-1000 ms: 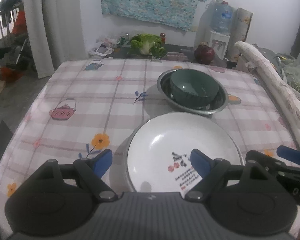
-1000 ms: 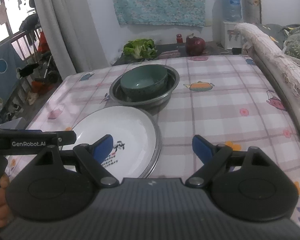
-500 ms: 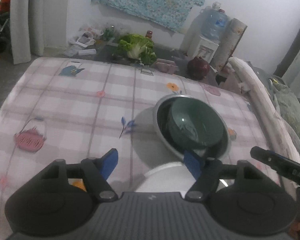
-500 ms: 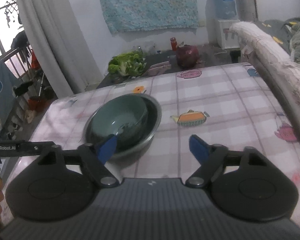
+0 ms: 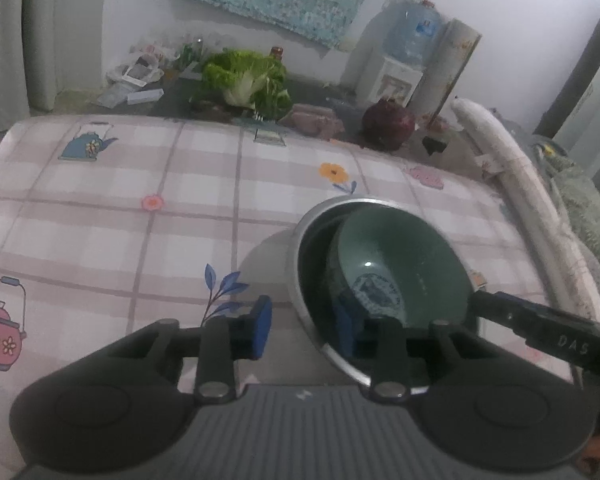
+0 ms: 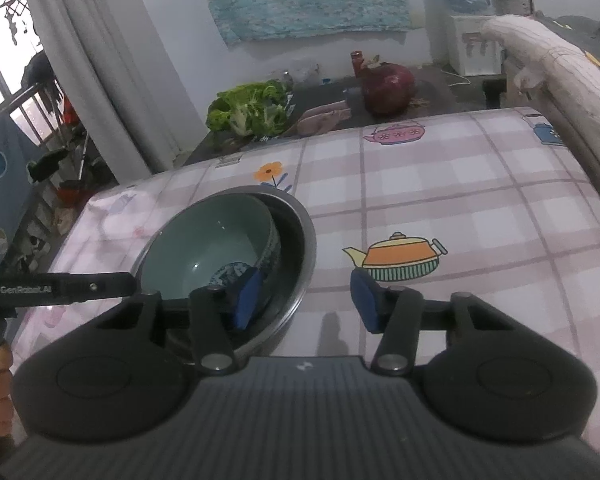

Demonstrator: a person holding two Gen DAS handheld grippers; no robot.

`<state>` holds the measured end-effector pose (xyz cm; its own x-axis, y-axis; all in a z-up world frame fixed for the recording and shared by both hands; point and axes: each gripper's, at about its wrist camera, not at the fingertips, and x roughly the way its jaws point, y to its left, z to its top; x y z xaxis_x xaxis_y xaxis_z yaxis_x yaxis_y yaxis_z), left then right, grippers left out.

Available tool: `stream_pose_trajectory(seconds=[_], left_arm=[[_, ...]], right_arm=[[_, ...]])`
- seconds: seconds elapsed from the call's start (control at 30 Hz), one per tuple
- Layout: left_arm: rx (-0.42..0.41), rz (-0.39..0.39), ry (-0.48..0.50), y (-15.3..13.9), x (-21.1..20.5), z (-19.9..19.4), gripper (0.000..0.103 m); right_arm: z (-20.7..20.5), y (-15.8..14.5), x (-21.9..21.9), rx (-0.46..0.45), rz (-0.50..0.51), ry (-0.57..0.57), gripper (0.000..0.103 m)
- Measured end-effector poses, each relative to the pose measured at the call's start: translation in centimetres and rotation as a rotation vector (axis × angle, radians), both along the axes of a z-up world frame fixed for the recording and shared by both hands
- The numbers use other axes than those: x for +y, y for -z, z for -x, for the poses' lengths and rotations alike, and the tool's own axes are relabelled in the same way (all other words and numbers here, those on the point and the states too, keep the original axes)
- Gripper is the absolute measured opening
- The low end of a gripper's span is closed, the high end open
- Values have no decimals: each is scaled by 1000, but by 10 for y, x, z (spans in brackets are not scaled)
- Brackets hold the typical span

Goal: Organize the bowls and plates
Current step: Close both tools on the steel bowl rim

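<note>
Left tongs (image 5: 306, 330): spread apart and gripping nothing, low centre of the left view; one blue pad lay outside the basin on the cloth, the other inside, so the near-left rim ran between them without being pinched.
Right tongs (image 6: 306, 300): also spread and empty, low centre of the right view; the left pad sat inside the basin near the bowl's wall, the right pad over bare cloth.
Basin (image 5: 300, 256): metal, lower right of the left view and lower left of the right view, standing on the table. Judged light, stiff and slick at its thin rolled rim.
Bowl (image 5: 404, 256): green, glazed, nested in the basin and leaning toward one side. Judged heavier than the basin, hard, breakable and slippery.
Hold: probably best taken by the basin rim on two opposite sides, pads well over the lip, lifted level so the loose bowl would not slide or knock.
Table (image 6: 440, 184): checked cloth with teapots and flowers, likely soft underneath.
Beyond, top of frame: cabbage (image 5: 246, 78), a dark red round thing (image 5: 388, 126), a water jug (image 5: 410, 32).
</note>
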<state>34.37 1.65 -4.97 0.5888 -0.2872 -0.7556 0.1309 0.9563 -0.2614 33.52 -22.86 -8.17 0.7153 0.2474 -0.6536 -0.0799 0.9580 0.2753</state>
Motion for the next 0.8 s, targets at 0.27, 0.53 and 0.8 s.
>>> stream_pose_trajectory(seconds=[0.27, 0.53, 0.8], left_arm=[[45, 4, 5, 14, -3, -16, 24], [75, 23, -5, 28, -8, -30, 19], [69, 23, -25, 28, -11, -31, 14]], right_arm=[[-15, 16, 6, 30, 2, -27, 26], [-29, 25, 7, 37, -15, -29, 21], [-35, 29, 9, 38, -37, -34, 13]])
